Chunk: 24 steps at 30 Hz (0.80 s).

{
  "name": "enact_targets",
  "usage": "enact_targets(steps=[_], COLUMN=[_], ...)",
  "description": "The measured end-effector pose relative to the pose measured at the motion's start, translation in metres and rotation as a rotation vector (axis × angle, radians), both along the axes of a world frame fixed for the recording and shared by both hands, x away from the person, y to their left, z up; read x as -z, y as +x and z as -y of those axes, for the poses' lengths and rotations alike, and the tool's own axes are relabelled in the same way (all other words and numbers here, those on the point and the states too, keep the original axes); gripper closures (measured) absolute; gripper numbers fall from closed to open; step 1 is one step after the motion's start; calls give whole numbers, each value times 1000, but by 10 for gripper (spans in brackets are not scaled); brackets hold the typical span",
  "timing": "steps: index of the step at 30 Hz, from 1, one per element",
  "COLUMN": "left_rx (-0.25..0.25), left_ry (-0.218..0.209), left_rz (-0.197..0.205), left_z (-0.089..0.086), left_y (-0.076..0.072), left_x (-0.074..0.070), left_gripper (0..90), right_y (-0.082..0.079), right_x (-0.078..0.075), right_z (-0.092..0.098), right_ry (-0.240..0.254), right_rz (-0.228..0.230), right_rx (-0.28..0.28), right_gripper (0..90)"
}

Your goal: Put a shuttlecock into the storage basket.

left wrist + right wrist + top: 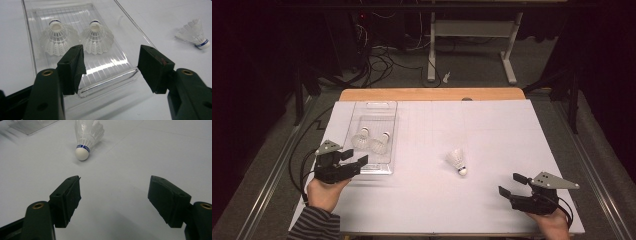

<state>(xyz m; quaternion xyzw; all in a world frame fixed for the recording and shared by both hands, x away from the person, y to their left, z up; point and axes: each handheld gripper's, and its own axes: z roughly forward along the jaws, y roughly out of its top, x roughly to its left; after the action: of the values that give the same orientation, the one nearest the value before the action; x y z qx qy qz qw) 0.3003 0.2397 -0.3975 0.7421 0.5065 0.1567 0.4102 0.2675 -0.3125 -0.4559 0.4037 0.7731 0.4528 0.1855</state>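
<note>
Both grippers sit at the near edge of the white table (492, 130) in the high view, each held in a hand coming up from the bottom. Left gripper (354, 160) is at the near left, striped sleeve (314, 225) below it, jaws spread apart and holding nothing, tips over the near end of the clear plastic tray (387, 107). Right gripper (512, 184) is at the near right, grey three-cornered plate on top, jaws also spread wide with nothing between them, pointing toward the loose shuttlecock (457, 161). That shuttlecock lies on its side on the bare table, mid-right, well apart from the tray, cork end toward the person. Right gripper view puts it ahead of the jaws and left of centre, apart from both pads: white cork with a blue band, feathers pointing away, detail the high view is too small to give. Left gripper view shows the tray (140, 32) ribbed floor just past the jaws, with two shuttlecocks in the tray (75, 37) standing side by side on their skirts, corks up, skirts just touching or nearly so, cannot tell which; it also catches the loose shuttlecock (193, 33) far off at upper right. Beyond the table, high view alone gives the wooden board edge (432, 94), cables on the floor (382, 62) and a white table frame (472, 40) against a dark background.
</note>
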Motion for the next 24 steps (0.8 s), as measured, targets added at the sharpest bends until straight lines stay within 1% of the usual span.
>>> enact_targets(steps=[6, 12, 24], left_rx=[-8, -14, -14], left_ry=[-20, -28, -26], left_rz=[13, 14, 23], left_z=[-3, -5, -6], left_y=[-5, -9, -15], left_x=[4, 8, 13], left_gripper=[388, 385, 378], right_y=[1, 1, 0], right_x=[0, 0, 0], right_z=[0, 0, -1], right_ry=[2, -1, 0], right_rz=[-3, -3, -2], right_rx=[4, 0, 1], right_gripper=[268, 269, 269])
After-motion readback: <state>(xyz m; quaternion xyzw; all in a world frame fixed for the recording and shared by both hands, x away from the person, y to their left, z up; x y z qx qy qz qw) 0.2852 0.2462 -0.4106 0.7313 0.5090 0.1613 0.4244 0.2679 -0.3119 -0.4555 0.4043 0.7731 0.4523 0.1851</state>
